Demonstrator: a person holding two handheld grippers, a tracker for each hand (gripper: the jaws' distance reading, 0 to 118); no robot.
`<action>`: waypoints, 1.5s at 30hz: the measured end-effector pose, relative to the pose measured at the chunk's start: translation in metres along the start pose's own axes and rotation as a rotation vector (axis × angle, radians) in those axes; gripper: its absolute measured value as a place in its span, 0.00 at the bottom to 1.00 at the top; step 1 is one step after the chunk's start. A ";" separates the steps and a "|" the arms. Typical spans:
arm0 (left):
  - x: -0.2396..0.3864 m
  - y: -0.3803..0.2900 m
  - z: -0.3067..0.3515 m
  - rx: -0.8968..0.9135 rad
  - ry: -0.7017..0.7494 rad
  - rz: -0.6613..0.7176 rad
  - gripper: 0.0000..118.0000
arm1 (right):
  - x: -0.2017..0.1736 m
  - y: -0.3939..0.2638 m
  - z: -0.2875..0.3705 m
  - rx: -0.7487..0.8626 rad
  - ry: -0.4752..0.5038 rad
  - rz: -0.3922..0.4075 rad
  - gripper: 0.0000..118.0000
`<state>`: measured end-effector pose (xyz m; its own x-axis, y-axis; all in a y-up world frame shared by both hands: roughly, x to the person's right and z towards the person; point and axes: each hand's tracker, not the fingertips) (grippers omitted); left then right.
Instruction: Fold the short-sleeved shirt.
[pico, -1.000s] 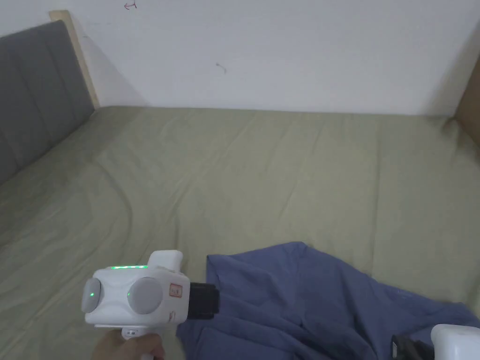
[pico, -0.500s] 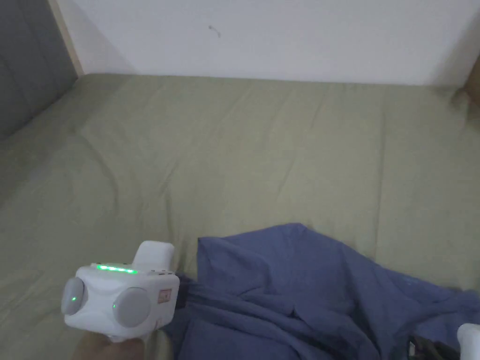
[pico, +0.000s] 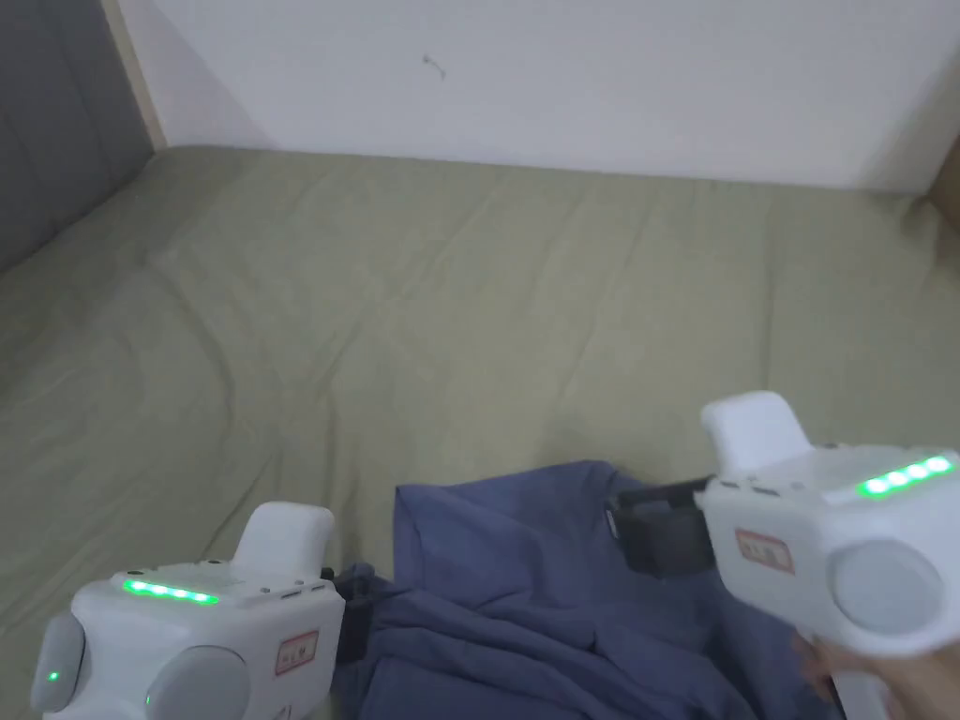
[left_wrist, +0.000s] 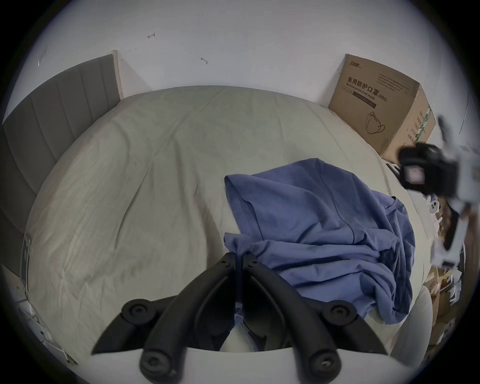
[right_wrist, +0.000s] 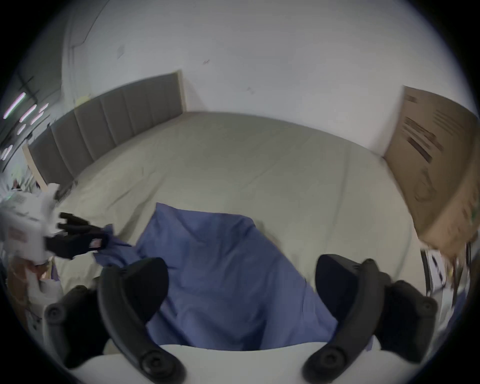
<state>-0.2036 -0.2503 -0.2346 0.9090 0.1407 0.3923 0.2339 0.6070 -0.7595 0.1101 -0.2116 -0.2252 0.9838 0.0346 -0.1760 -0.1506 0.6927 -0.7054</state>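
Head view. A bed (pico: 450, 309) under an olive-green sheet meets a white wall, with a grey headboard (pico: 56, 122) at 10 o'clock. The blue short-sleeved shirt (pico: 525, 600) lies crumpled at 6 o'clock. The left tongs (pico: 352, 600) sit at 7 o'clock against the shirt's edge. The right tongs (pico: 647, 534), a second ago barely inside the frame at 5 o'clock, have now risen to 4 o'clock above the cloth (whether their jaws stand apart cannot be told from here).

Left gripper view. The jaws of the left tongs (left_wrist: 240, 257) are together, clamped on a bunched corner of the short-sleeved shirt (left_wrist: 311, 228), which spreads toward 3 o'clock. A cardboard box (left_wrist: 381, 104) stands at 2 o'clock, and the right tongs (left_wrist: 415, 171) hang blurred at 3 o'clock.

Right gripper view. The jaws of the right tongs (right_wrist: 241, 280) stand wide apart and empty above the short-sleeved shirt (right_wrist: 228, 272). The left tongs (right_wrist: 101, 241) pinch cloth at 9 o'clock.

Interpretation. With one corner secured and the free tongs brought over the garment, the task appears to be at its start: a second grasp is probably sought, so that the shirt can be spread flat before any fold.
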 end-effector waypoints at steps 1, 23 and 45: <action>0.000 -0.001 -0.001 -0.007 0.000 0.002 0.02 | 0.003 0.010 -0.021 -0.050 -0.008 0.033 0.91; -0.005 -0.005 0.004 -0.049 0.023 0.072 0.02 | 0.020 0.031 -0.115 -0.277 -0.020 -0.022 0.01; 0.014 0.013 0.174 0.212 0.143 0.038 0.02 | 0.173 -0.048 0.307 0.200 -0.237 -0.342 0.01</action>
<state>-0.2482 -0.1042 -0.1490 0.9586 0.0637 0.2774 0.1352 0.7559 -0.6406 0.3175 -0.0177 -0.0106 0.9723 -0.0720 0.2222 0.1851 0.8178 -0.5449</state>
